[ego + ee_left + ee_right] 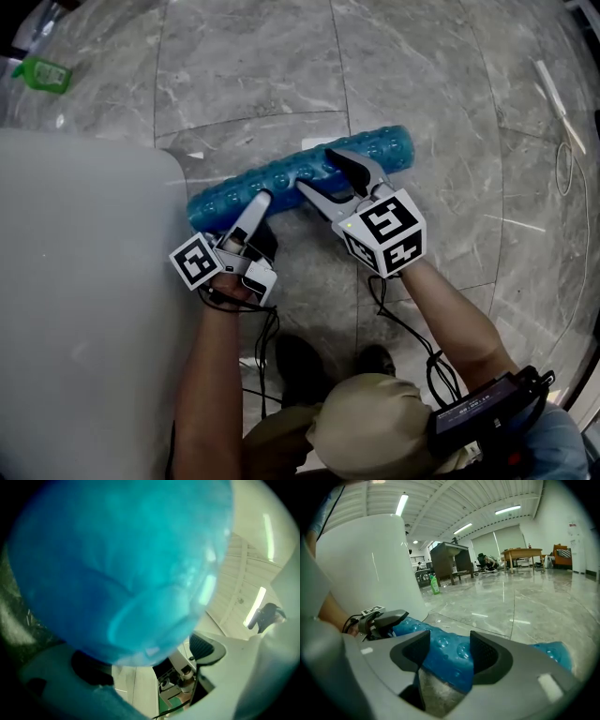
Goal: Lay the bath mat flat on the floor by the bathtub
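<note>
The blue bubble-textured bath mat (300, 173) lies rolled up on the grey marble floor, beside the white bathtub (84, 281). My right gripper (316, 169) straddles the middle of the roll, and in the right gripper view both pads press on the bath mat (450, 656), right gripper (449, 651) shut on it. My left gripper (258, 202) is at the roll's left end, next to the tub. In the left gripper view the bath mat (117, 564) fills most of the picture. It lies over the left gripper (145, 658), whose jaws stand wide, and the right-hand pad shows bare.
A green bottle (42, 73) stands on the floor beyond the tub's far corner. A thin cable loop (562, 169) and a white strip lie on the tiles at the right. The person's dark shoes (300, 361) are just behind the grippers.
</note>
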Action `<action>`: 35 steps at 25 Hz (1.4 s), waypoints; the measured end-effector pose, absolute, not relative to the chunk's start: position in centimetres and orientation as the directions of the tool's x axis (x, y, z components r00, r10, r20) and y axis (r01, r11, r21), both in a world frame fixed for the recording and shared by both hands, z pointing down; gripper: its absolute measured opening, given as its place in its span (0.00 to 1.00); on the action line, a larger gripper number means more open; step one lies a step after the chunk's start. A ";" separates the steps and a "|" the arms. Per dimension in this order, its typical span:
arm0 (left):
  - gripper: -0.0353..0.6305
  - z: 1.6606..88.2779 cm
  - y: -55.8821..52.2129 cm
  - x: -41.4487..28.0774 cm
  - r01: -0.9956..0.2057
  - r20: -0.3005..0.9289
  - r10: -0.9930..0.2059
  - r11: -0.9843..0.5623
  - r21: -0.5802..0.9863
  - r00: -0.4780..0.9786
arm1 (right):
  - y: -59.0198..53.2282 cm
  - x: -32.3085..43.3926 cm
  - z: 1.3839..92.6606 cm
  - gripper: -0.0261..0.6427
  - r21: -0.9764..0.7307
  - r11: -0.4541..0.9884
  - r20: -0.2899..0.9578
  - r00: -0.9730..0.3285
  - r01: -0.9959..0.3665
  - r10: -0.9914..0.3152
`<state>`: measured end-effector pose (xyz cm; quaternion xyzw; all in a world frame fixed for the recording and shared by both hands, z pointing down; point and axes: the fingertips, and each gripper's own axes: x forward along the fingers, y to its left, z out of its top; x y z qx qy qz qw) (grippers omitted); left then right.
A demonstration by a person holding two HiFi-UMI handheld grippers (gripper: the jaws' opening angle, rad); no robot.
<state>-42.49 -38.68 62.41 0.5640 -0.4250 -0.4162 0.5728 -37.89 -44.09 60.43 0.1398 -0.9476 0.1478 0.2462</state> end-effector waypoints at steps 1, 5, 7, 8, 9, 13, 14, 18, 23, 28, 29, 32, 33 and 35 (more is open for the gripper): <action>0.78 62.3 -38.6 -42.3 -0.024 0.009 -0.954 0.002 1.000 0.299 | -44.1 -37.8 60.4 0.44 -0.210 0.917 0.503 -0.842 -0.338 -0.195; 0.78 62.2 -37.8 -42.1 -0.133 0.015 -0.964 -0.022 0.991 0.264 | -43.7 -37.6 60.0 0.44 -0.211 0.918 0.489 -0.849 -0.337 -0.200; 0.77 62.9 -37.5 -42.0 -0.181 0.080 -0.970 0.039 0.983 0.229 | -43.5 -37.4 59.8 0.44 -0.213 0.917 0.489 -0.849 -0.338 -0.199; 0.74 63.6 -37.4 -42.0 -0.203 0.139 -0.965 0.094 0.975 0.223 | -43.4 -37.3 59.8 0.44 -0.213 0.916 0.492 -0.848 -0.339 -0.199; 0.67 64.5 -37.4 -42.0 -0.212 0.201 -0.952 0.152 0.965 0.230 | -43.4 -37.3 60.0 0.43 -0.212 0.916 0.495 -0.845 -0.341 -0.200; 0.60 65.2 -37.3 -40.4 -0.135 0.283 -0.855 0.249 0.959 0.434 | -43.6 -37.3 60.7 0.40 -0.206 0.914 0.512 -0.834 -0.349 -0.203; 0.59 65.3 -36.6 -39.6 -0.185 0.300 -0.797 0.237 0.954 0.524 | -43.5 -37.2 60.8 0.40 -0.206 0.914 0.517 -0.832 -0.350 -0.202; 0.44 65.3 -32.9 -37.9 -0.369 0.389 -0.606 0.166 0.915 0.694 | -42.8 -36.5 60.6 0.35 -0.205 0.912 0.514 -0.832 -0.356 -0.209; 0.30 64.3 -32.9 -38.3 -0.227 0.305 -0.757 0.210 0.951 0.578 | -42.7 -36.4 60.5 0.34 -0.198 0.910 0.516 -0.828 -0.364 -0.219; 0.05 62.4 -35.0 -37.8 -0.330 0.238 -0.872 0.094 0.939 0.427 | -42.8 -36.4 60.7 0.34 -0.192 0.899 0.526 -0.814 -0.393 -0.244; 0.06 62.7 -35.3 -37.9 -0.315 0.255 -0.890 0.135 0.939 0.379 | -42.8 -36.4 60.7 0.34 -0.203 0.896 0.528 -0.814 -0.395 -0.240; 0.06 63.6 -35.6 -37.9 -0.281 0.282 -0.910 0.197 0.939 0.303 | -43.1 -35.7 59.7 0.34 -0.277 0.883 0.518 -0.833 -0.380 -0.196; 0.06 63.8 -35.5 -37.9 -0.274 0.284 -0.911 0.203 0.940 0.298 | -43.7 -35.0 58.9 0.38 -0.293 0.875 0.500 -0.842 -0.386 -0.203; 0.06 63.9 -35.5 -38.0 -0.262 0.277 -0.914 0.201 0.944 0.296 | -45.9 -32.5 57.4 0.40 -0.286 0.855 0.470 -0.841 -0.432 -0.268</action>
